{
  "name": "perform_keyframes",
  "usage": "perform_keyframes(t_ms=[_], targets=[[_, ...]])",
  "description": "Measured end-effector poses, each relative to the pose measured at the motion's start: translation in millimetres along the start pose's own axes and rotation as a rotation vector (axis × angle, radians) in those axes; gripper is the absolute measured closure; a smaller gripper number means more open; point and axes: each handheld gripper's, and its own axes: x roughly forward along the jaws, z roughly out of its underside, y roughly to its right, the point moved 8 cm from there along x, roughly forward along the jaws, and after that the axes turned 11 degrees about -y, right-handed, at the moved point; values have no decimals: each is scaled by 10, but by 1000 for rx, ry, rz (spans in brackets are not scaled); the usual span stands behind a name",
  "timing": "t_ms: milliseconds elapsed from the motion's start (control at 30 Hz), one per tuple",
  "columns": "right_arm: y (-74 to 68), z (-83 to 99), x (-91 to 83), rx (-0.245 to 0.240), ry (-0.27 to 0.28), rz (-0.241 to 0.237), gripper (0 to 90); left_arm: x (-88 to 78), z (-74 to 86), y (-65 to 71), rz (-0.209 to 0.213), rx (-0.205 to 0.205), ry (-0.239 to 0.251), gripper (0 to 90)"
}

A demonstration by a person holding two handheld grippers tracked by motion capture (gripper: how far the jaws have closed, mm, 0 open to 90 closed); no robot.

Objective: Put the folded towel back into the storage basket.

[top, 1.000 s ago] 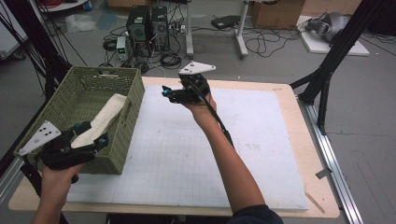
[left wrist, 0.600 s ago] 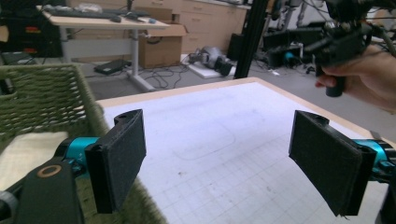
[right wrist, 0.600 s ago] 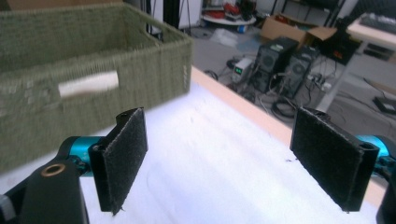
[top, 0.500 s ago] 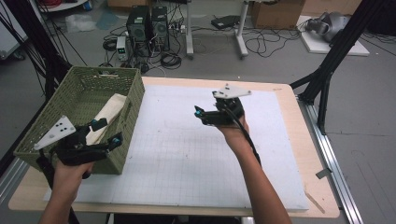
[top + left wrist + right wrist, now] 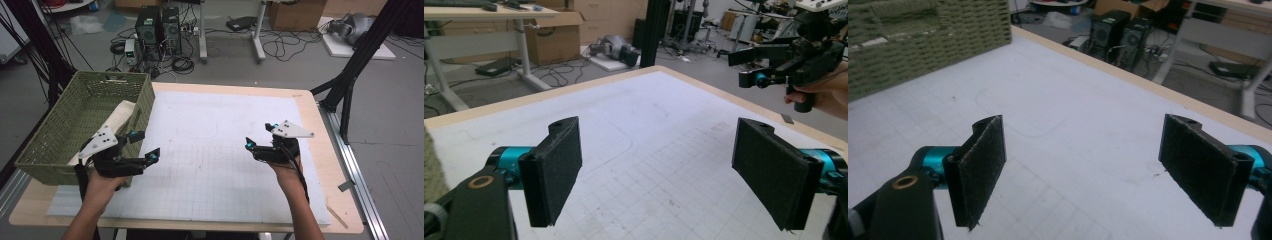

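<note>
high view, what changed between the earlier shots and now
The right gripper came from the far middle of the table toward the person's near right, its fingers just opening further with nothing between them. The left gripper drew off the cream cloth to the green basket's near corner; it is open and empty. Basket and cloth kept their places.

The cloth (image 5: pixel 118 116) in the basket (image 5: pixel 60 131) is partly hidden, at the left of the high view, by the near wall and by the left gripper (image 5: pixel 142 145) in front of it. In the right gripper view the basket is cut off by the upper left edge. In the left gripper view the right gripper (image 5: pixel 751 67) is cut off at the upper right edge.
</note>
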Motion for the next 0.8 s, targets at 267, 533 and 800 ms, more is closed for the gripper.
perform_keyframes(t_ms=[267, 533, 800], targets=[[101, 406, -214, 34, -24, 49, 176, 306, 52, 218, 71, 35, 13, 193], [145, 789, -320, 66, -53, 69, 176, 594, 181, 334, 103, 45, 17, 176], [170, 1042, -295, 81, -80, 80, 176, 827, 420, 330, 94, 54, -24, 178]])
